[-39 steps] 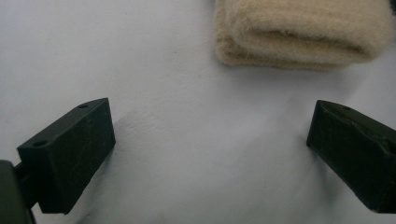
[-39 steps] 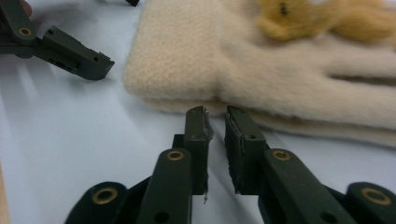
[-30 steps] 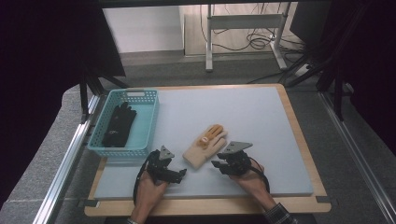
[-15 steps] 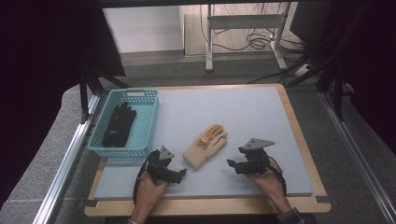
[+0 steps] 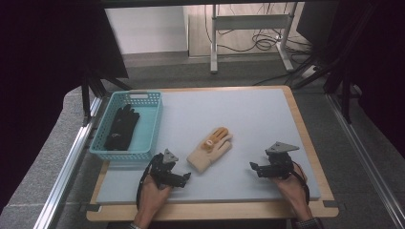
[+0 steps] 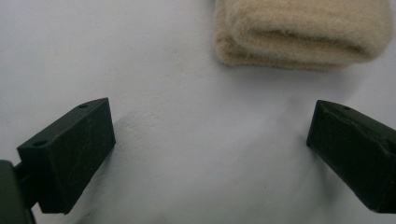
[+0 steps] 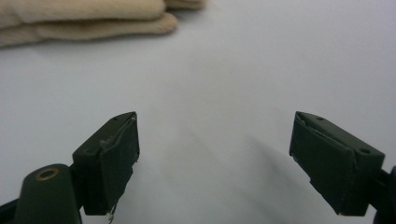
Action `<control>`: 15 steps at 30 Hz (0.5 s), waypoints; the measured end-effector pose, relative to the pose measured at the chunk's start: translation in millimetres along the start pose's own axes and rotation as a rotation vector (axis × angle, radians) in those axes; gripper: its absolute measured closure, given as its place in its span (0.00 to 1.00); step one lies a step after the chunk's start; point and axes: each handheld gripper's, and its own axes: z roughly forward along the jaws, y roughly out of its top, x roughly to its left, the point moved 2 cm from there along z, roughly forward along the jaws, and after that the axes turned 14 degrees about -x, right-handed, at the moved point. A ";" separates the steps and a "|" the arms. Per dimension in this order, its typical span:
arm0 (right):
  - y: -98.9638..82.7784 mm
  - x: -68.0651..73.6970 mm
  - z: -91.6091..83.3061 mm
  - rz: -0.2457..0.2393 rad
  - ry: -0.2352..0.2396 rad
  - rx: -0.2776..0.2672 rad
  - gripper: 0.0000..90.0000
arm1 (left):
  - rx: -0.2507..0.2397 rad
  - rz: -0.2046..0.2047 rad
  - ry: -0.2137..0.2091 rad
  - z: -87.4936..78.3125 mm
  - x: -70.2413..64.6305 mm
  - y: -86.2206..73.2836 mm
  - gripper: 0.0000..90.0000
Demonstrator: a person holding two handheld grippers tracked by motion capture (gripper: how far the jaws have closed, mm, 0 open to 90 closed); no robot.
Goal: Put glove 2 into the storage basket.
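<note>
Gloves: a beige glove (image 5: 210, 148) is lying on the table (image 5: 267, 114) between the left gripper (image 5: 184, 177) and right gripper (image 5: 253, 167); both are gaping empty, the right's jaws having just been opening.

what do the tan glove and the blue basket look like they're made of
Tan glove: seemingly knitted wool or fleece, matt and fuzzy; the left gripper view shows a napped, ribbed cuff.
Blue basket: probably moulded plastic, smooth with a slight sheen; its walls are a regular lattice of holes.
</note>
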 end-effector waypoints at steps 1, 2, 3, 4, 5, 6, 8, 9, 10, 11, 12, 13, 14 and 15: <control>-1.7 -2.4 -0.7 0.009 -0.007 0.002 0.17 | 0.000 0.000 0.000 0.0 0.0 0.0 0.01; -3.0 -4.1 -1.1 0.011 -0.011 0.003 0.16 | 0.000 0.000 0.000 0.0 0.0 0.0 0.01; -4.6 -6.0 -1.4 0.011 -0.020 0.008 0.16 | 0.000 0.000 0.000 0.0 0.0 0.0 0.01; -6.1 -7.3 -1.4 0.010 -0.028 0.014 0.16 | 0.000 0.000 0.000 0.0 0.0 0.0 0.01; -7.8 -8.6 -1.3 0.008 -0.035 0.022 0.16 | 0.000 0.000 0.000 0.0 -0.1 0.0 0.01; -9.5 -9.9 -0.8 0.005 -0.040 0.026 0.16 | 0.000 0.000 0.000 0.0 -0.1 0.0 0.01; -11.7 -11.5 -0.3 0.014 -0.041 0.038 0.16 | 0.000 0.000 0.000 0.0 -0.1 0.0 0.01; -11.6 -11.7 -0.6 0.016 -0.043 0.032 0.15 | 0.000 0.000 0.000 0.1 -0.1 0.0 0.01; -11.8 -12.2 -0.2 0.017 -0.043 0.036 0.15 | 0.000 0.000 0.000 0.0 -0.1 0.0 0.01; -11.8 -12.2 -0.2 0.017 -0.044 0.035 0.15 | 0.000 0.000 0.000 0.1 0.0 0.0 0.01; -11.9 -12.2 0.0 0.016 -0.047 0.036 0.15 | 0.000 0.000 0.000 0.0 0.0 0.0 0.01; -12.0 -11.9 0.2 0.014 -0.051 0.038 0.15 | 0.000 0.000 0.000 0.1 0.0 0.0 0.01; -12.1 -11.7 0.3 0.012 -0.053 0.038 0.15 | 0.001 -0.001 0.000 0.0 0.0 0.0 0.01; -12.2 -11.7 0.3 0.012 -0.053 0.038 0.15 | 0.001 -0.001 -0.001 0.0 0.0 0.0 0.01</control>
